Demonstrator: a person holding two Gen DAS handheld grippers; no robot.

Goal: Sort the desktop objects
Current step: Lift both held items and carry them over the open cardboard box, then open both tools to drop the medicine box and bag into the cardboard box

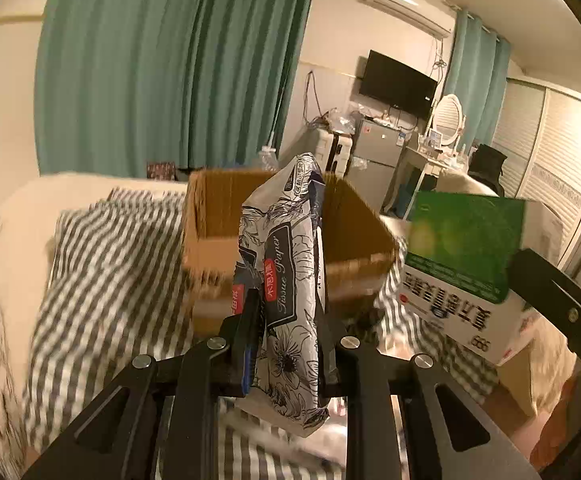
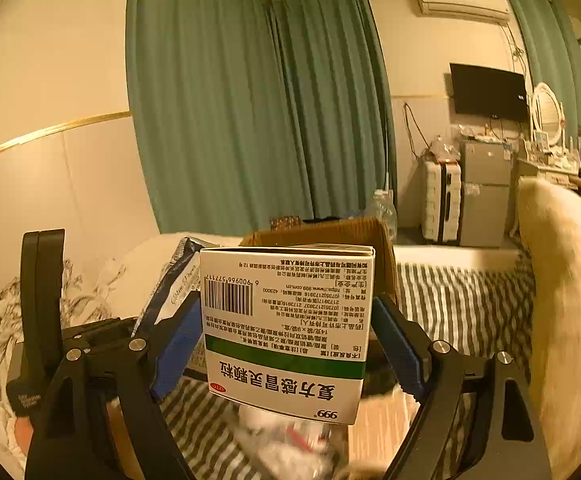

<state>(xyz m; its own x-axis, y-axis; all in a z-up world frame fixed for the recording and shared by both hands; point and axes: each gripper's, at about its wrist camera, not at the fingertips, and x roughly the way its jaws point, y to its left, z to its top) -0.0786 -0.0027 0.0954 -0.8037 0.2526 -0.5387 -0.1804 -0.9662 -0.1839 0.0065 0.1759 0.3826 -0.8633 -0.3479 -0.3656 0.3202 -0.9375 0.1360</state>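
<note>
Status: both tongs loaded, both loads raised above a bed covered by a grey-and-white striped blanket. No bench is in view.

Key relation: the open cardboard box stands on the bed directly ahead of both tongs, its mouth facing up. In the left wrist view the box sits straight behind the load. In the right wrist view it sits behind and slightly right of the load. Judged from this, the left side is the nearer and better aligned of the two, though fisheye distortion makes depth uncertain.

Left tongs: clamped on the tissue pack. The jaws grip the pack's lower half across its narrow width. The pack's long axis points up and away from the tongs, toward the box, with the top leaning slightly right.

Right tongs: clamped on the medicine box, green and white, jaws pressing its two side faces. Its printed face is toward the camera, text inverted. Its long axis runs forward along the fingers.

The two loads are just beside each other, the medicine box to the right of the tissue pack; no contact is visible.

Next move, as a judgement: carry each load forward over the box rim, then part the jaws.
</note>
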